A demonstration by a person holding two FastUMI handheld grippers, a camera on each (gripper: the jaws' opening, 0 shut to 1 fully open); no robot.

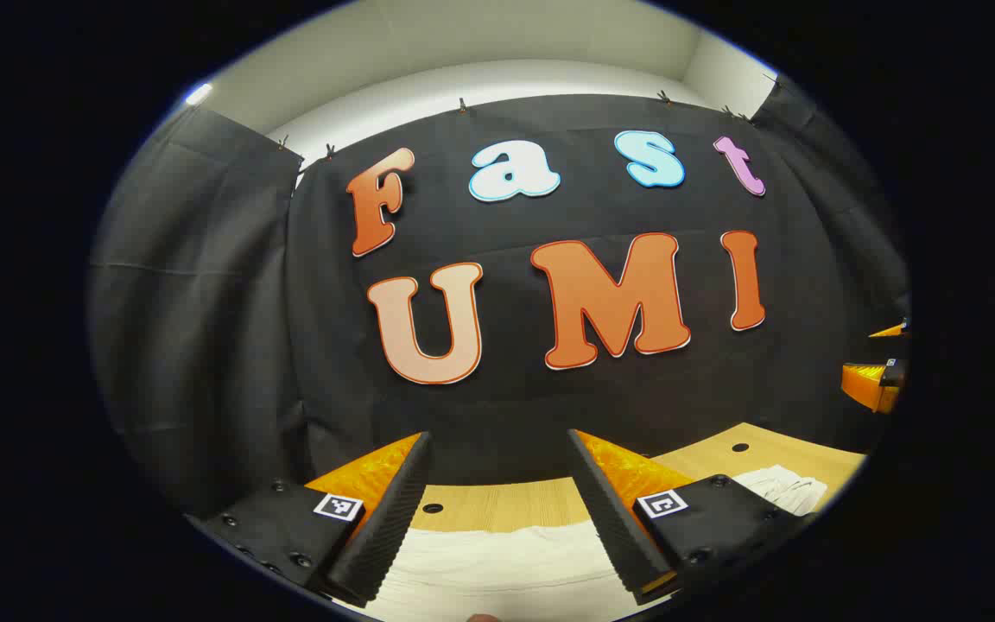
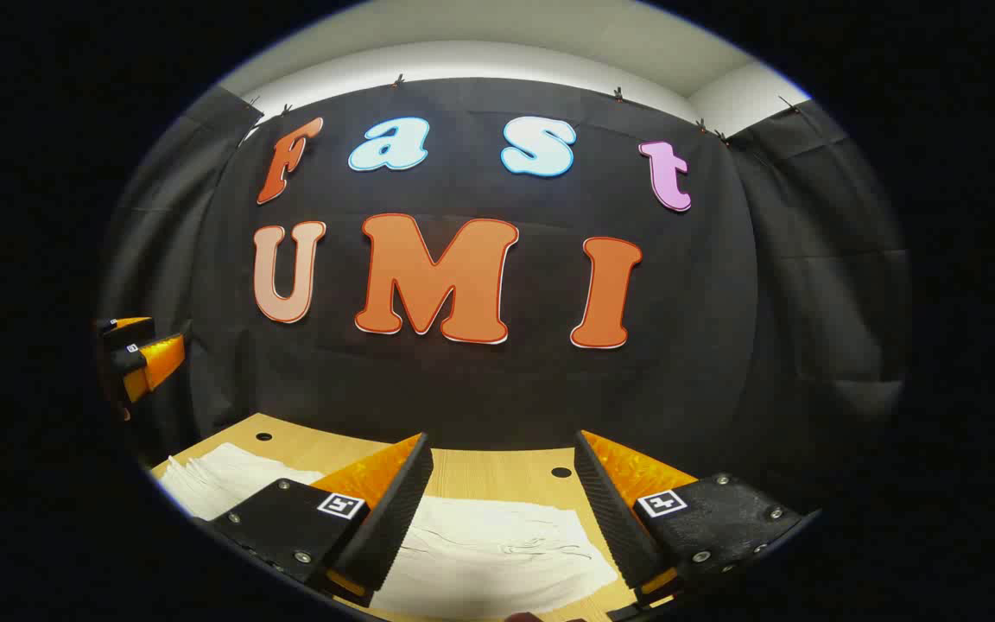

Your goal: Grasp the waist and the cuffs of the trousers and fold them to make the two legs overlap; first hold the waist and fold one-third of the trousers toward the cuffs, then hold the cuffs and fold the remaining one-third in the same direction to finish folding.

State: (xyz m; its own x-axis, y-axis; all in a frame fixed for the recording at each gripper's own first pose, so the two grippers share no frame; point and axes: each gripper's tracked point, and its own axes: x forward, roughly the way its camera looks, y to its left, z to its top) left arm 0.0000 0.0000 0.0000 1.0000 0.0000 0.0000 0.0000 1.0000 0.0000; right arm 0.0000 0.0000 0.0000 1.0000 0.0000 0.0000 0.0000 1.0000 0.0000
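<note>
White trousers (image 1: 497, 561) are seen under the left gripper (image 1: 497, 510), whose jaws are spread wide with nothing between them, held above the cloth and not touching it. The right gripper (image 2: 502, 510) is likewise released, jaws apart, hung over another white part of the trousers (image 2: 497, 553) without contact. The trousers are laid flat on the wooden tabletop (image 2: 480, 471), spread along its near side; a further fold is seen at the left in the right gripper view and at the right in the left gripper view. Round holes (image 2: 560, 472) are spotted in the tabletop toward its far edge. Beyond that edge, the black cloth wall (image 1: 549, 406) is hung.
</note>
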